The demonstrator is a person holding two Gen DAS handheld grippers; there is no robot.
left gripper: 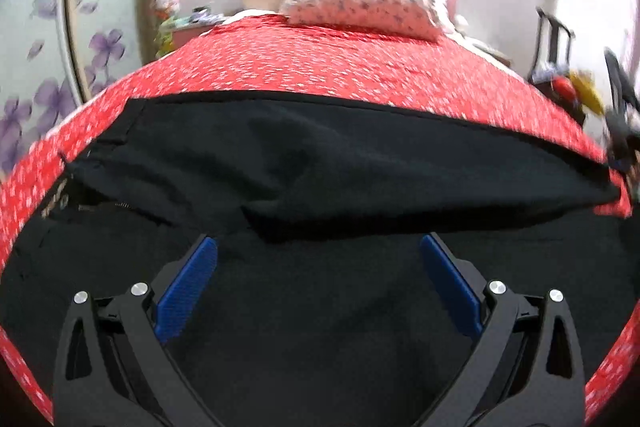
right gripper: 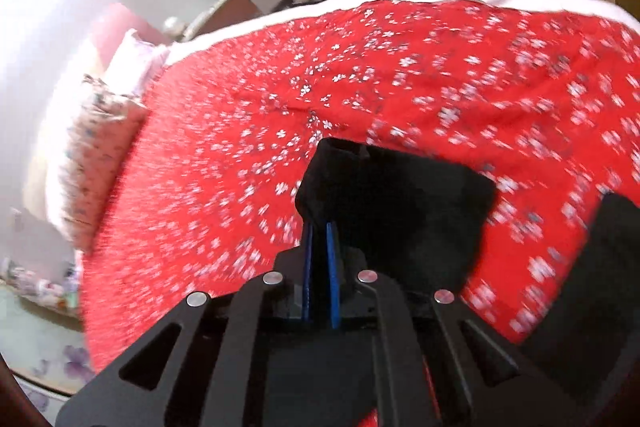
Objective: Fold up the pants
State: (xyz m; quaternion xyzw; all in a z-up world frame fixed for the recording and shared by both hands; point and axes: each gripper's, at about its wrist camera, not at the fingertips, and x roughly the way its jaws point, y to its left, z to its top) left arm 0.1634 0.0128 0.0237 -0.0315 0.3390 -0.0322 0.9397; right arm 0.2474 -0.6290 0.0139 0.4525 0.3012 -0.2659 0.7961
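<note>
Black pants (left gripper: 340,163) sprawl across the red floral bedspread (left gripper: 320,67), one leg creased and folded over. Left claw (left gripper: 318,259) gapes wide above them; right claw (right gripper: 320,227) is pinched tight on a cuff at twelve o'clock.

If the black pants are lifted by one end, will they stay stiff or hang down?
Probably floppy: the black pants lie in soft wrinkles on the red bedspread, and the end pinched by the right hand-held gripper bunches up. They likely drape and drag rather than slide freely.
</note>
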